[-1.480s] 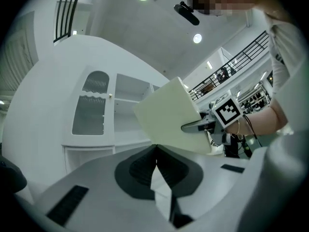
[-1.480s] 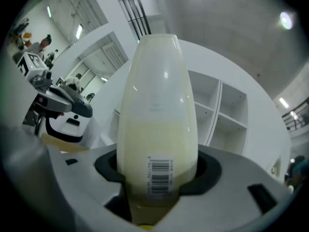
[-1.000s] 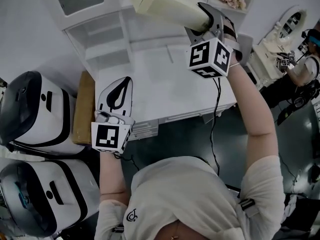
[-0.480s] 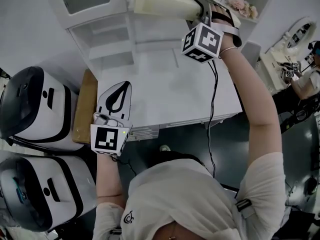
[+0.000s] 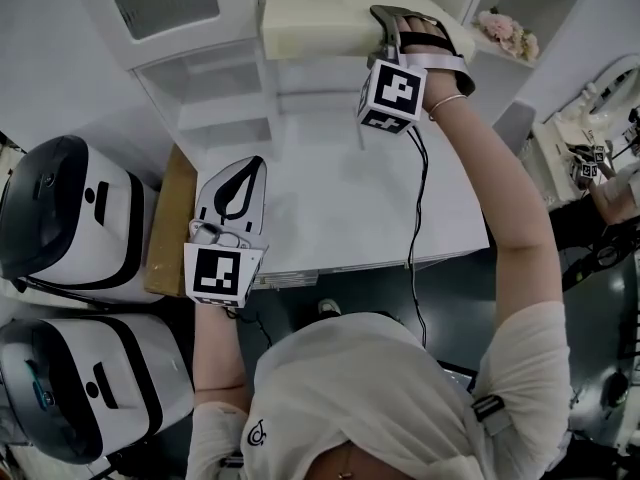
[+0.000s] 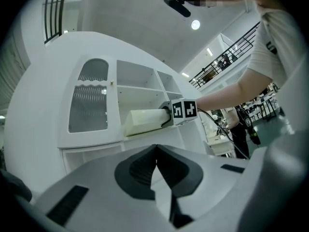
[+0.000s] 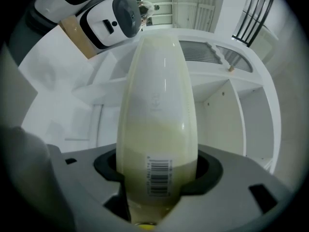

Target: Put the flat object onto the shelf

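Observation:
The flat object [image 5: 318, 18] is a cream pad in clear wrap with a barcode label [image 7: 157, 175]. It lies level at the front of the white shelf unit [image 5: 215, 88], at its upper compartments. My right gripper [image 5: 388, 30] is shut on the pad's right end, and both jaws press its sides in the right gripper view [image 7: 157, 178]. From the left gripper view the pad [image 6: 145, 121] pokes out in front of the open shelves [image 6: 137, 86]. My left gripper [image 5: 252, 163] hovers over the white table's left edge [image 5: 215, 258], shut, with nothing in it [image 6: 155, 164].
Two white-and-black machines [image 5: 70, 218] [image 5: 90, 388] stand at the left, with a brown board [image 5: 170, 213] between them and the table. Pink flowers [image 5: 505, 33] sit in a right-hand shelf compartment. Another person [image 5: 612, 190] works at the far right. My gripper's cable [image 5: 415, 208] hangs over the table.
My right gripper has carried the pad leftward toward the shelf and rolled it from tilted to level. The left gripper has shifted only slightly over the table's edge.

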`<state>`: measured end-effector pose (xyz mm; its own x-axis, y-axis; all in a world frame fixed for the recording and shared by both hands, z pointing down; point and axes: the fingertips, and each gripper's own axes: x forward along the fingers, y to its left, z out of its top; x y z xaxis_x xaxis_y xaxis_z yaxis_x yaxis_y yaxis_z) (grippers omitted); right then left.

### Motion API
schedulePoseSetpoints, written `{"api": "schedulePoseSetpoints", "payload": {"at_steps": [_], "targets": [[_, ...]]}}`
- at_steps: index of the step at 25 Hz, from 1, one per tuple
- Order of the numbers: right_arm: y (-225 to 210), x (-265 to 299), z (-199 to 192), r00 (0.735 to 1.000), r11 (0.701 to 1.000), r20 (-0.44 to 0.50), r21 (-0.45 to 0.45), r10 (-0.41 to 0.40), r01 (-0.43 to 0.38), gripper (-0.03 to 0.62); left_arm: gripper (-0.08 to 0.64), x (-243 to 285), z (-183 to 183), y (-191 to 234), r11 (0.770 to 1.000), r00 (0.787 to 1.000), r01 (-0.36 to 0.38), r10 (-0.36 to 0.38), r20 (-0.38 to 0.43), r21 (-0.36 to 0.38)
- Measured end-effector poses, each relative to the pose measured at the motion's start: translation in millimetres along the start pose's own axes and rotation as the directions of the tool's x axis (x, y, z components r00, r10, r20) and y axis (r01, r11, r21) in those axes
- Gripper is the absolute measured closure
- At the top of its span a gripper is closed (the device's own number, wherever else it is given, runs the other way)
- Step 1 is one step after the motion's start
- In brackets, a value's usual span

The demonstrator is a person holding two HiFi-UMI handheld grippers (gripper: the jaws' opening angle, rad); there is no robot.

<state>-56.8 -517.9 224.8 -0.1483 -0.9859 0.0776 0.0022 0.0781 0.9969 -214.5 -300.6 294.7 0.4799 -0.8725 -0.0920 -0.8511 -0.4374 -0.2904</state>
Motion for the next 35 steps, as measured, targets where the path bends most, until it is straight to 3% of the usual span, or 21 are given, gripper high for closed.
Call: {"api": "schedulePoseSetpoints", "payload": {"at_steps": [5,16,19,22,35], "targets": [[10.3,17.1,-0.2,1.0,1.0,0.009,-0.012,0.0,0.0,0.294,0.548,16.9,-14.0,1.6,1.0,0.999,-0.01,0.011,-0.04,0.012],[23.6,54.6,10.1,0.993,0.991,0.054,0.07,0.108,-0.112,0.256,0.548,36.0,-16.5,9.7,0.999,0.999,-0.04,0.04,-0.004,-0.01],[29.9,70.4,10.4,0.981,0.978,0.07,0.091,0.18,-0.186,0.177,0.548,42.2,-22.9,15.5,0.998,0.998,-0.054,0.054,-0.017,-0.018],[33.3,85.2,10.2,0.986,0.986,0.048,0.032,0.159,-0.161,0.132,0.548,47.4,-27.7,18.6,0.998,0.998,-0.058,0.057,-0.027,-0.014],[24.7,133.6,10.7,0.996,0.996,0.022,-0.034,0.084,-0.083,0.129,0.548,84.7,-44.0,22.0,1.0,0.998,-0.027,0.028,-0.058,0.002]]}}
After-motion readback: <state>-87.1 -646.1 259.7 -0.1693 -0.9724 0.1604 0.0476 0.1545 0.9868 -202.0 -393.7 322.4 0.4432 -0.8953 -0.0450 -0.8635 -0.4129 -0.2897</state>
